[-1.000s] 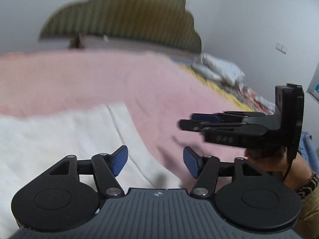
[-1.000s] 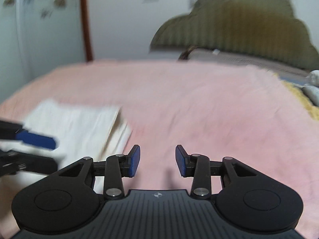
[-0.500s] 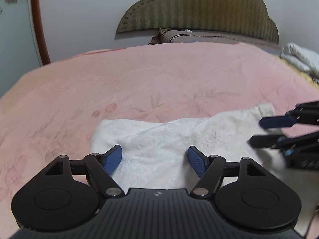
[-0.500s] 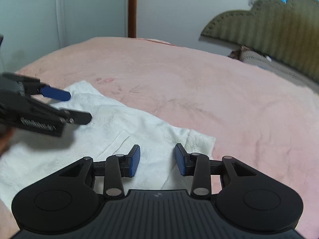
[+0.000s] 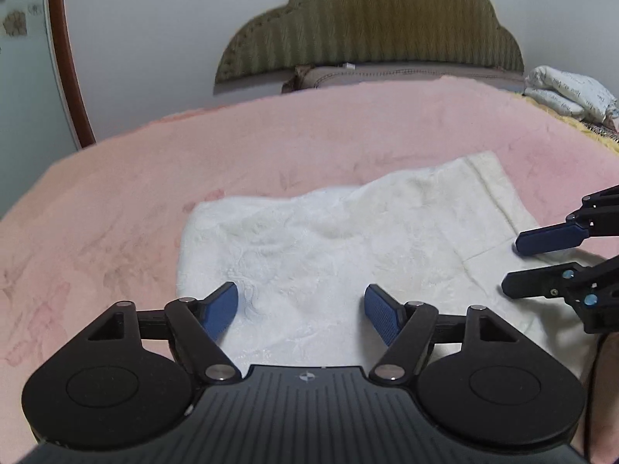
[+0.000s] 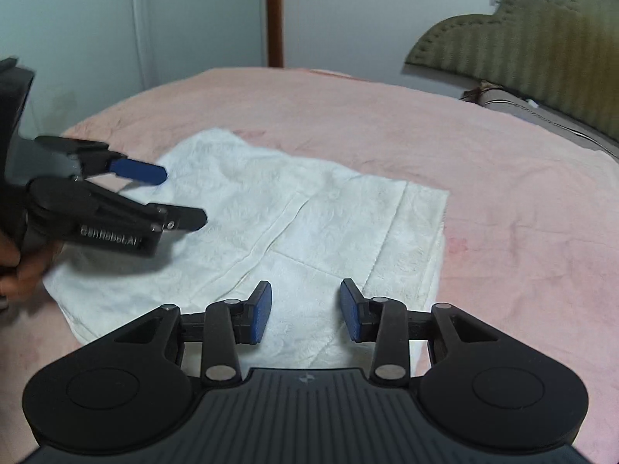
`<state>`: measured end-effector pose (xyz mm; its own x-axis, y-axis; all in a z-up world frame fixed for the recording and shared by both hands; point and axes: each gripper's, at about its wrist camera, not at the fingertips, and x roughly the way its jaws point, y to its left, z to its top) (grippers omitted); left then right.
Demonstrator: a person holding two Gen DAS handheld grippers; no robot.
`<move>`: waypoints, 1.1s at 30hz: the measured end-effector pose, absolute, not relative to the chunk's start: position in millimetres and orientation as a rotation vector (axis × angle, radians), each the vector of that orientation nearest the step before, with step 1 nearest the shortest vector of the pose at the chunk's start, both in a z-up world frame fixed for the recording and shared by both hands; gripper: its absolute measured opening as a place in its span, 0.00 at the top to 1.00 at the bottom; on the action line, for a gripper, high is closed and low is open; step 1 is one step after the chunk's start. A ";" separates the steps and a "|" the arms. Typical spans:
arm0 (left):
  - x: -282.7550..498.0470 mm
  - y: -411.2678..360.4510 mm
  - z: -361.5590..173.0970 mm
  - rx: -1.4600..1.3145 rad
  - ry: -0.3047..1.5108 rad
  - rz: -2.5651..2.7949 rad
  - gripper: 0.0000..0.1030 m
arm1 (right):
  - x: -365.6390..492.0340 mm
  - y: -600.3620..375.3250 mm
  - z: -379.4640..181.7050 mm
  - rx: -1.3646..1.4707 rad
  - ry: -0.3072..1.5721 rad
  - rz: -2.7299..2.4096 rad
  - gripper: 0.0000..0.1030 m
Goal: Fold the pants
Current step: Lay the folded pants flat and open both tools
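The white pants lie folded in a flat rectangle on the pink bed cover; they also show in the right wrist view. My left gripper is open and empty, hovering just above the near left part of the pants; it also shows in the right wrist view. My right gripper is open and empty above the near right edge of the pants; in the left wrist view it hovers over the right end.
The pink bed cover spreads around the pants. A green padded headboard stands at the far end, with a folded white quilt at the far right. A brown door frame and walls lie behind.
Both grippers have swung from looking across the bed to hovering over the pants. Both stay open and empty, and the pants now lie centred under them.
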<state>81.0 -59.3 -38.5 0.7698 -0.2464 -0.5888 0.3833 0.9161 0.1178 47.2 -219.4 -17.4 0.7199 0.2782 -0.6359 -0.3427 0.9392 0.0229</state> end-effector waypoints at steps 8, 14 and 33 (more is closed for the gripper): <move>71.9 -59.9 -47.6 0.228 0.599 -0.324 0.27 | 36.5 -224.9 -28.3 -0.037 0.681 0.345 0.63; 68.0 -64.8 -44.2 0.212 0.610 -0.303 0.19 | 29.0 -221.2 -17.2 0.038 0.625 0.325 0.62; 41.7 -72.6 -46.7 0.189 0.627 -0.219 0.00 | 22.6 -199.3 -35.4 0.013 0.616 0.237 0.55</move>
<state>41.7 -72.6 -46.7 0.7881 -0.1449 -0.5982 0.2586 0.9599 0.1083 22.6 -199.3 -35.4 0.7899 0.2242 -0.5708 -0.2167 0.9728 0.0822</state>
